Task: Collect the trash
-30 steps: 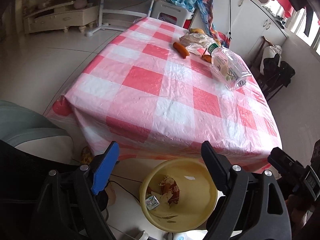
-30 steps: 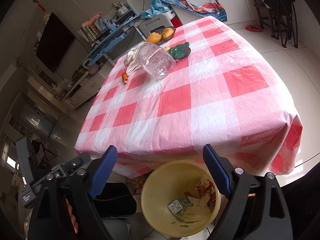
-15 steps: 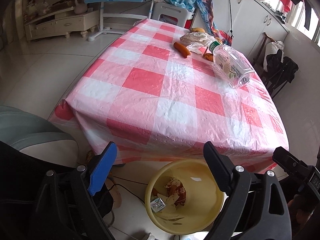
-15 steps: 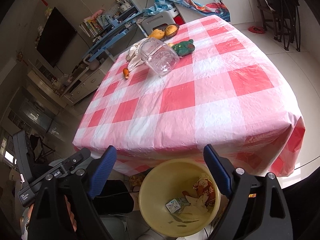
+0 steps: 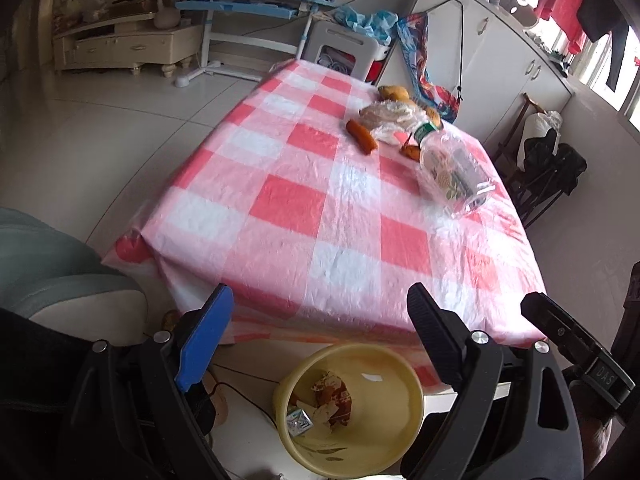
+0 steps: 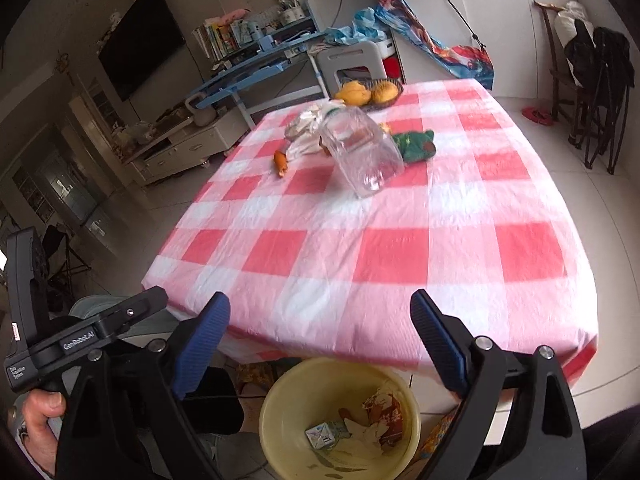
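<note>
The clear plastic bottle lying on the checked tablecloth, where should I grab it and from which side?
Probably grip the clear plastic bottle across its wide ribbed body, coming from above. It lies on its side, base toward the near edge, green-capped neck among the food, so the midsection is clearest for the open right gripper.

Checked tablecloth (image 5: pixel 292 200), carrot (image 5: pixel 361 136), green plush toy (image 6: pixel 416 144), television (image 6: pixel 142 52), blue desk (image 5: pixel 240 2)
</note>
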### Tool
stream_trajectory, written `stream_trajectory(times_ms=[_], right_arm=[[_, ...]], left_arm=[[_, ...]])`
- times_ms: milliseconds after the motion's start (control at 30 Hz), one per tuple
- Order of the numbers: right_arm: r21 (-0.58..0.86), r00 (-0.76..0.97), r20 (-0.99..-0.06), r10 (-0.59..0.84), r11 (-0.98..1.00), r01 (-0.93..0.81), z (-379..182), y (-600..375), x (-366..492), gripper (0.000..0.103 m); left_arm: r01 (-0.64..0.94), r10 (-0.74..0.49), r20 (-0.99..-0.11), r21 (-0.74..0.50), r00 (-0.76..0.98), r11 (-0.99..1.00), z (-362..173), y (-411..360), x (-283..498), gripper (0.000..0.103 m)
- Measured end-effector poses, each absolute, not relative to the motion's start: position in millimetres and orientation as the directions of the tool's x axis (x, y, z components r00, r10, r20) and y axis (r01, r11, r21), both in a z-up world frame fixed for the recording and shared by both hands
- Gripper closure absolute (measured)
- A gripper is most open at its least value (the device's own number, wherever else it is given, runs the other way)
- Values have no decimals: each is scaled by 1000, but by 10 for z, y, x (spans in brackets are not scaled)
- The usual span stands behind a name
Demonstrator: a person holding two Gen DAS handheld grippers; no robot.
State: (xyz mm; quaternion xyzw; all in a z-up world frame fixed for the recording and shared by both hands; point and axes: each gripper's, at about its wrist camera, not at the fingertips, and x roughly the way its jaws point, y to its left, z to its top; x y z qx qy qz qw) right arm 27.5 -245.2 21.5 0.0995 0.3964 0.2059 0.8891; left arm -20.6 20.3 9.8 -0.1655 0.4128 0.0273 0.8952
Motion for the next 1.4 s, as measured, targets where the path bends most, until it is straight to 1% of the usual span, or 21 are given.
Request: stream_trajectory(times_ms=[100, 233, 333, 467, 600, 733, 867, 1400], right_arm=[[293, 621, -661, 421, 907, -302, 320, -2435, 473, 13], [248, 634, -667, 391, 919, -306, 348, -2427, 685, 13], [251, 630, -671, 391, 919, -303, 259, -2430, 712, 13], [279, 590, -700, 402, 915, -292, 69, -2374, 707, 13], [265, 577, -708, 408, 910, -319, 42, -2291, 682, 13], [280, 577, -706, 411, 910, -306, 25, -2301, 679, 13], [280, 573, -715, 401, 915, -292, -14, -2314, 662, 13], [201, 576, -752, 321, 943, -264, -138, -2298, 584, 13]], left_arm=[[-190, -59, -731, -254, 680, 948, 207, 265, -144, 18], [-210, -50, -737, -255, 674, 944, 192, 318, -39, 18], [-213, -40, -747, -239, 663, 947, 119, 297, -2, 18], [-205, -31, -762, -212, 647, 956, 44, 221, 37, 17], [-208, -40, -778, -216, 627, 954, -53, 196, 44, 17], [-218, -35, -793, -210, 608, 953, -132, 176, 33, 17], [-217, -37, -790, -212, 612, 953, -134, 162, -3, 17], [-239, -38, -780, -237, 624, 942, -75, 268, -113, 15]])
